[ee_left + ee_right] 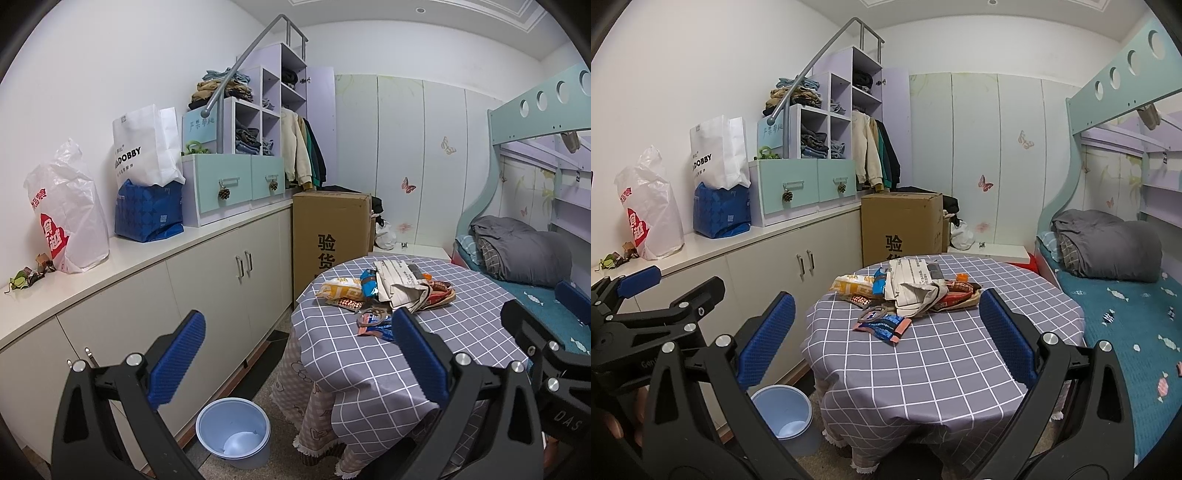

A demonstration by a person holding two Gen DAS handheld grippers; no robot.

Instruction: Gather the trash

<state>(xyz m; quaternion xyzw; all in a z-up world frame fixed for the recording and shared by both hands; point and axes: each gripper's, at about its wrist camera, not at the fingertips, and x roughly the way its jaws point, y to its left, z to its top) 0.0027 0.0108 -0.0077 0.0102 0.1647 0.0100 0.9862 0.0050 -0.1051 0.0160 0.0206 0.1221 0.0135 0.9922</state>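
A pile of snack wrappers (376,326) (882,326) lies on a round table with a grey checked cloth (354,373) (923,369). It includes a yellow bag (340,290), a blue packet (369,282) and red wrappers (956,291) around a white cloth bag (400,286) (912,288). A light blue bin (232,432) (783,415) stands on the floor left of the table. My left gripper (299,354) (668,286) is open and empty, short of the table. To its right, my right gripper (888,338) (546,306) is open too, over the table's near edge.
A low white cabinet (207,273) along the left wall carries plastic and paper bags (70,214), drawers and shelves of clothes. Dry leaf scraps (27,275) lie at its near end. A cardboard box (328,229) stands behind the table. A bunk bed (1115,288) runs along the right.
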